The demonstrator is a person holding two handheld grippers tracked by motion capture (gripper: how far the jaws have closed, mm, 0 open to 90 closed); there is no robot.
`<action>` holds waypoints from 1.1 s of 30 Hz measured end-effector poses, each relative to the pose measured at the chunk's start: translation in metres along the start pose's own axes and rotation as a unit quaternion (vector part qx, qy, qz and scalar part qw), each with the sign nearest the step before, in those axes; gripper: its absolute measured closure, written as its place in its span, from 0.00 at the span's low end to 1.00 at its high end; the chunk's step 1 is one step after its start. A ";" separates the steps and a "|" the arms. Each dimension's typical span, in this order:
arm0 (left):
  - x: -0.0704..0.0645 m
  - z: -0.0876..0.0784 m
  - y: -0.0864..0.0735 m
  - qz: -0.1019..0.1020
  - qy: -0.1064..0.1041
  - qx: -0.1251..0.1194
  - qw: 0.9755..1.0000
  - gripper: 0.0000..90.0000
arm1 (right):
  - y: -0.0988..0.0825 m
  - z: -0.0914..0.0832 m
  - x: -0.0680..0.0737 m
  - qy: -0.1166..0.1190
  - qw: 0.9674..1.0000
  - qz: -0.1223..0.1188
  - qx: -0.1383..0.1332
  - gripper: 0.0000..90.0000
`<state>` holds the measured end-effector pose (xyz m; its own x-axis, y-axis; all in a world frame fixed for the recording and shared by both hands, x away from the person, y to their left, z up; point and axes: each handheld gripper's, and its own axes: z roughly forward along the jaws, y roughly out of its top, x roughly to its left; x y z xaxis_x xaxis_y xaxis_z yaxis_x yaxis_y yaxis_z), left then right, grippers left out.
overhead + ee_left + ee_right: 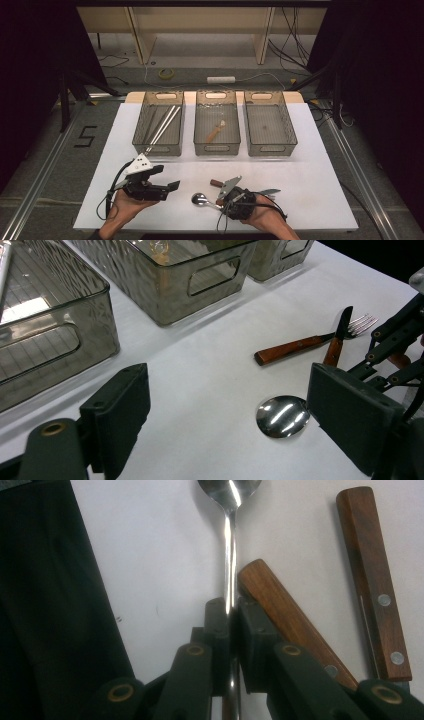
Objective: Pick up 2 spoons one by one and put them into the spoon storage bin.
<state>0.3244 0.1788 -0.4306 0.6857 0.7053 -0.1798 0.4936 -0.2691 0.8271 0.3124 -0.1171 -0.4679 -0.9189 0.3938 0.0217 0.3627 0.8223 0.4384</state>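
Right gripper (231,611) clamped on the handle of the spoon (229,540), jaws pressed against both sides of the stem. Spoon lay flat on the white table (310,170), bowl (282,416) pointed away from the gripper, just beside two wooden-handled utensils (372,575). Left gripper (220,410) held wide, nothing between its jaws, near the spoon bowl.

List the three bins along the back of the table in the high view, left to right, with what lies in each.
Left bin with chopsticks → middle bin with a wooden-handled utensil → right bin, which looks empty.
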 end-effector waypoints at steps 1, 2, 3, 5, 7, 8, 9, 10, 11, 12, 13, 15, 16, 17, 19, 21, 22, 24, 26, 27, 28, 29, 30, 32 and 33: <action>0.000 0.000 0.000 0.000 0.000 0.000 1.000 0.19 | 0.000 0.000 0.000 -0.001 1.000 0.002 0.001 0.94; 0.000 0.000 0.000 -0.001 0.000 -0.001 1.000 0.19 | 0.000 0.000 0.000 -0.002 1.000 0.000 0.000 0.94; 0.000 0.000 0.000 0.000 0.000 0.000 1.000 0.19 | 0.000 0.000 0.000 -0.002 1.000 -0.001 0.001 0.94; 0.000 0.000 0.000 0.000 -0.001 0.000 1.000 0.19 | 0.001 0.000 0.001 -0.004 1.000 -0.003 0.002 0.94; 0.000 0.000 0.000 0.001 -0.001 0.000 1.000 0.19 | 0.001 0.000 0.001 -0.005 1.000 -0.005 0.002 0.94; 0.000 0.000 0.000 0.001 -0.001 0.000 1.000 0.19 | 0.001 0.000 0.002 -0.005 1.000 -0.005 0.002 0.95; 0.000 0.000 0.000 0.001 -0.001 0.000 1.000 0.19 | 0.001 0.000 0.002 -0.002 1.000 -0.006 0.003 0.95; 0.000 0.000 0.000 0.001 -0.001 0.000 1.000 0.19 | 0.001 -0.001 0.002 0.000 1.000 -0.010 0.003 0.95; 0.000 0.000 0.000 -0.001 -0.001 -0.001 1.000 0.19 | 0.001 -0.001 0.002 -0.001 1.000 -0.009 0.001 0.95; 0.000 0.000 0.000 -0.001 -0.001 -0.001 1.000 0.19 | 0.001 -0.001 0.002 0.001 1.000 -0.010 -0.001 0.95; 0.000 0.000 0.000 -0.002 -0.001 -0.002 1.000 0.19 | 0.001 -0.002 0.002 0.003 1.000 -0.009 0.000 0.95; 0.000 -0.001 0.000 -0.001 -0.001 -0.002 1.000 0.19 | 0.001 -0.004 0.002 0.004 1.000 -0.007 -0.004 0.95; 0.000 -0.001 0.000 -0.002 -0.001 -0.003 1.000 0.19 | 0.000 -0.005 0.001 0.007 1.000 -0.006 -0.008 0.95; 0.000 -0.001 0.000 -0.002 -0.001 -0.004 1.000 0.19 | 0.000 -0.007 0.001 0.008 1.000 0.000 -0.012 0.95; 0.000 -0.001 0.000 -0.003 -0.002 -0.004 1.000 0.19 | 0.000 -0.010 -0.002 0.010 1.000 0.001 -0.022 0.95; 0.001 -0.002 0.000 -0.003 -0.002 -0.006 1.000 0.19 | -0.001 -0.014 -0.005 0.013 0.999 0.007 -0.031 0.95; 0.001 -0.002 0.000 -0.005 -0.002 -0.008 1.000 0.19 | -0.001 -0.016 -0.006 0.014 0.999 0.013 -0.035 0.95; 0.001 -0.003 0.001 -0.006 -0.001 -0.010 1.000 0.19 | -0.002 -0.021 -0.010 0.016 0.999 0.020 -0.046 0.95; 0.002 -0.003 0.001 -0.009 0.001 -0.014 1.000 0.19 | -0.002 -0.028 -0.013 0.019 0.998 0.028 -0.056 0.95; 0.003 -0.004 0.001 -0.007 0.002 -0.015 1.000 0.19 | -0.001 -0.031 -0.015 0.018 0.998 0.032 -0.060 0.95; 0.003 -0.005 0.001 -0.007 0.003 -0.017 1.000 0.19 | -0.001 -0.034 -0.017 0.015 0.997 0.030 -0.065 0.95; 0.003 -0.005 0.001 -0.009 0.004 -0.020 1.000 0.19 | -0.001 -0.037 -0.019 0.013 0.997 0.035 -0.068 0.95; 0.003 -0.005 0.001 -0.009 0.004 -0.020 1.000 0.19 | 0.000 -0.039 -0.022 0.012 0.997 0.037 -0.074 0.95; 0.004 -0.006 0.001 -0.011 0.004 -0.022 1.000 0.19 | 0.001 -0.045 -0.027 0.007 0.996 0.044 -0.083 0.95; 0.005 -0.006 0.001 -0.011 0.005 -0.024 1.000 0.19 | 0.002 -0.048 -0.030 0.004 0.995 0.047 -0.086 0.95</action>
<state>0.3249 0.1856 -0.4271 0.6695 0.7169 -0.1943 0.4826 -0.2210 0.8475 0.3336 -0.1467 -0.4248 -0.8833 0.4625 0.0772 0.4165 0.6985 0.5819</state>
